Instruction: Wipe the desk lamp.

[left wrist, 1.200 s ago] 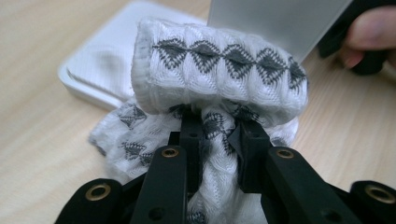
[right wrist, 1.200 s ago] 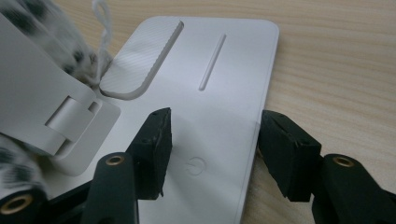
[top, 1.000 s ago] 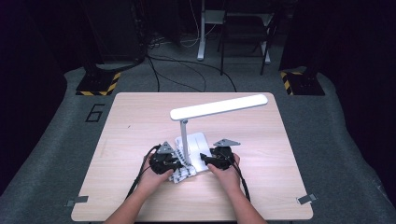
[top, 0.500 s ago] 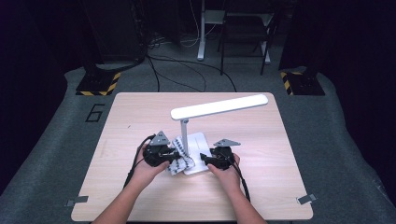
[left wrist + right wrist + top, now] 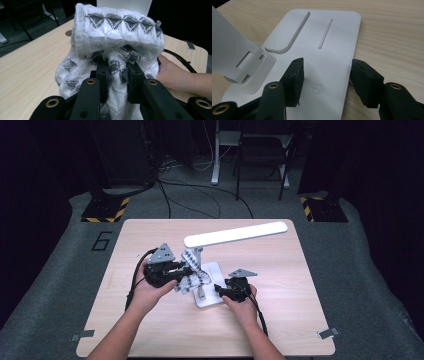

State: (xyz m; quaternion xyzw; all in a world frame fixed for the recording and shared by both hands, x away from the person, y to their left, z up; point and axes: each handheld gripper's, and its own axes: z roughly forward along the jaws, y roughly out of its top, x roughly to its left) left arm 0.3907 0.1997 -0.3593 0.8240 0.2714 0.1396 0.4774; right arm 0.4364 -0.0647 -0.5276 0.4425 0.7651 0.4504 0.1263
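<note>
our left gripper [image 5: 186,270] has lifted the knitted cloth [image 5: 117,37] off the surface, jaws clenched on it beside the lamp [image 5: 235,234]; our right gripper [image 5: 325,72] steadies its base, jaws spread.

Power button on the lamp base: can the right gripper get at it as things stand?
Probably yes. The right gripper hangs open straddling the lamp base, power button bare between its jaws; the knitted sock is off in the left gripper.
</note>
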